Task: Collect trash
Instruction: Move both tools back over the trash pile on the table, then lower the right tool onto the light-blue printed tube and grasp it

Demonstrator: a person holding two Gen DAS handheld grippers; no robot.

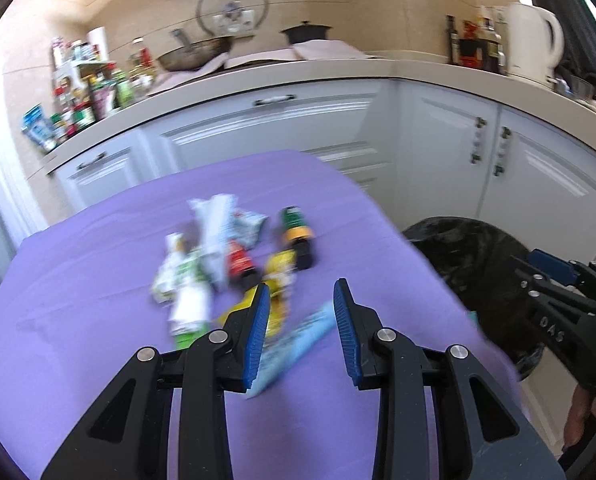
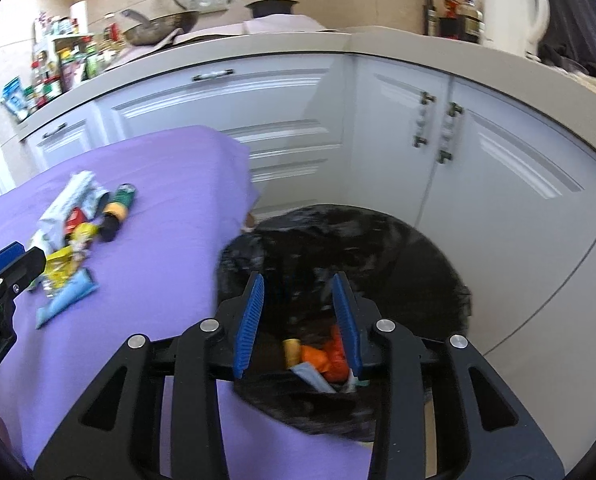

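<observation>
I see one big black trash bin [image 2: 338,248] under my right claw [image 2: 298,320]. It sits on the floor beside the purple worktop [image 2: 157,240]. My right claw is partly open with nothing in it. Below it, inside the bin, lie a few bits of trash [image 2: 322,356]: orange ones, a yellow one and a pale blue one. I cannot count them well.

My left claw [image 1: 302,320] is partly open too, and it holds nothing. It hangs over the near end of the trash pile [image 1: 233,260] on the worktop.

The pile is blurry, so my count is rough. I count about eight pieces. There are three or four white and green wrappers [image 1: 185,280], ahead and left of the left claw. There are two small bottles, a green and yellow one [image 1: 298,236] farthest ahead and a red one [image 1: 239,264] nearer. One yellow packet [image 1: 277,280] lies just ahead of the fingers. One light blue tube [image 1: 298,340] lies right below the claw.

I think the blue tube is the best next pick, since it is closest. I should open wider, come down with one finger on each side, and squeeze its middle. Then I carry it over the bin.
</observation>
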